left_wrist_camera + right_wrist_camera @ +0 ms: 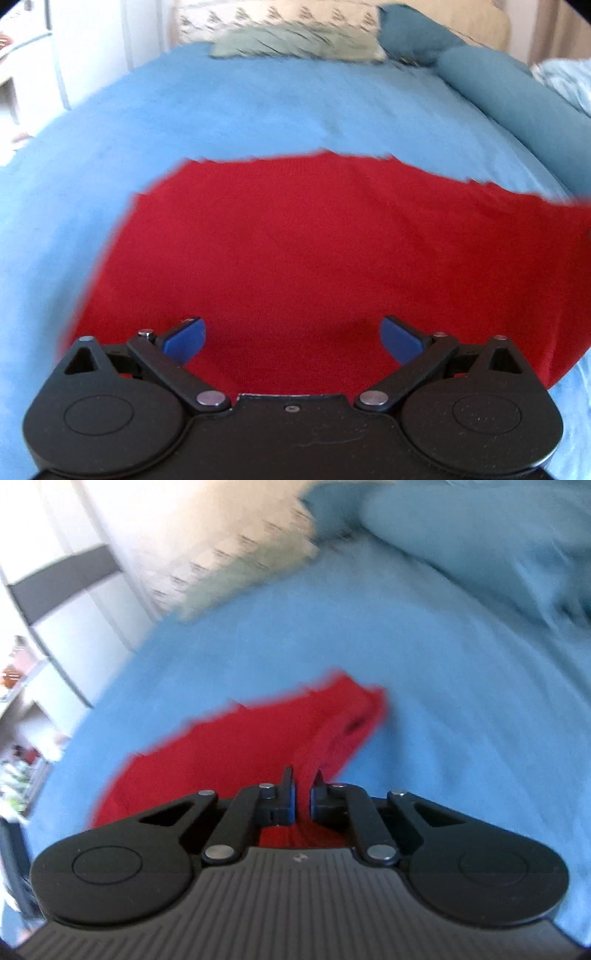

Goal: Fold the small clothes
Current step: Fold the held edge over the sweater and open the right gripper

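Note:
A red knit garment (pixel 314 251) lies spread on the light blue bed cover (pixel 221 110). My left gripper (pixel 293 338) is open, its blue pads wide apart just above the garment's near part, holding nothing. In the right wrist view my right gripper (pixel 303 794) is shut on a fold of the red garment (pixel 258 746), which runs up between the fingers and trails away over the blue cover (pixel 443 701). That view is blurred by motion.
A grey-green patterned pillow (pixel 295 44) and dark teal pillows (pixel 480 74) lie at the head of the bed. White furniture (pixel 29 55) stands left of the bed. A cream patterned headboard or pillow (pixel 240 554) shows in the right wrist view.

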`<state>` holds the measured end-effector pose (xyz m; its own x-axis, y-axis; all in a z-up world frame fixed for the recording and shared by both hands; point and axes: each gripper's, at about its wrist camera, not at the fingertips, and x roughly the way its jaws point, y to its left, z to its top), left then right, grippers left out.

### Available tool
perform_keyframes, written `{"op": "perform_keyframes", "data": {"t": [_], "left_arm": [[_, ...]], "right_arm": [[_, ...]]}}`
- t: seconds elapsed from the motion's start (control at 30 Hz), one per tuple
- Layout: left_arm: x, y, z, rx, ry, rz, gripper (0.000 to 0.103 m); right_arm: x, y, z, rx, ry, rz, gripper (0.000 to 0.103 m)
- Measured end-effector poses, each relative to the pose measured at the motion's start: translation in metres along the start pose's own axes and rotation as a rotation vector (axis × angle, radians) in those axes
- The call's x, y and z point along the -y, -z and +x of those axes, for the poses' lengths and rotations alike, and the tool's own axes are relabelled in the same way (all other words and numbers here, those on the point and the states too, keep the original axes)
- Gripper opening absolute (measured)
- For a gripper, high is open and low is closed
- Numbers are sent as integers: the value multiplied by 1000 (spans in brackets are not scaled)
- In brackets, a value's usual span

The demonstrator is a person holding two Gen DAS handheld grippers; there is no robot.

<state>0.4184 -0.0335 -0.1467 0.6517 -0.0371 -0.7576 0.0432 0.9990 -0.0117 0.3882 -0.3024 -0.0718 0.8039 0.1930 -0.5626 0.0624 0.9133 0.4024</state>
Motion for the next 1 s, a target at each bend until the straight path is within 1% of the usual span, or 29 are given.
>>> {"op": "perform_keyframes", "data": {"t": [0.07, 0.13, 0.17, 0.2, 0.27, 0.3, 0.33, 0.4, 0.43, 0.47, 0.53, 0.57, 0.6, 0.63, 0.67, 0.7, 0.73, 0.77, 0.83, 0.9, 1.0], "left_arm": [[-25, 4, -13, 15, -52, -9, 103], [-56, 11, -25, 15, -98, -15, 103], [-70, 13, -28, 8, -112, -11, 103], [-85, 16, -30, -5, -129, -9, 103], [-111, 21, -31, -25, -155, -20, 103], [-126, 25, -29, -41, -152, -48, 103], [-135, 28, -26, -57, -136, -76, 103], [-153, 34, -18, -101, -69, -141, 103], [-160, 36, -15, -123, -35, -166, 103], [-165, 38, -13, -135, -9, -180, 103], [-170, 38, -11, -142, 27, -176, 103], [-172, 37, -11, -145, 41, -166, 103], [-174, 35, -13, -147, 53, -158, 103], [-176, 34, -15, -145, 67, -148, 103], [-177, 33, -18, -139, 83, -136, 103], [-179, 32, -19, -136, 96, -127, 103], [-178, 32, -22, -134, 110, -118, 103], [-178, 31, -23, -133, 126, -113, 103], [-178, 30, -26, -129, 169, -112, 103], [-177, 28, -28, -117, 180, -116, 103], [-176, 24, -28, -96, 171, -139, 103]], "right_arm": [[-47, -15, 3, 11, -85, -53, 22], [-105, -15, 18, -24, -181, -142, 22], [-128, -10, 27, -46, -213, -186, 22], [-155, -1, 41, -88, -250, -247, 22], [-204, 28, 76, -219, -304, -354, 22], [-226, 49, 99, -313, -317, -402, 22], [-240, 66, 115, -369, -310, -441, 22], [-263, 101, 143, -449, -266, -533, 22], [-268, 111, 149, -460, -257, -549, 22], [-272, 118, 152, -456, -249, -552, 22], [-273, 119, 153, -441, -244, -542, 25], [-273, 116, 151, -437, -251, -527, 31], [-271, 110, 148, -437, -277, -505, 49], [-269, 106, 140, -416, -295, -488, 63], [-269, 101, 131, -373, -304, -475, 86], [-266, 93, 116, -312, -313, -466, 96], [-261, 84, 102, -258, -328, -454, 96], [-253, 75, 90, -222, -334, -429, 96], [-233, 66, 70, -171, -316, -391, 96], [-213, 69, 53, -119, -244, -413, 97], [-187, 95, 35, -80, -112, -497, 97]]}}
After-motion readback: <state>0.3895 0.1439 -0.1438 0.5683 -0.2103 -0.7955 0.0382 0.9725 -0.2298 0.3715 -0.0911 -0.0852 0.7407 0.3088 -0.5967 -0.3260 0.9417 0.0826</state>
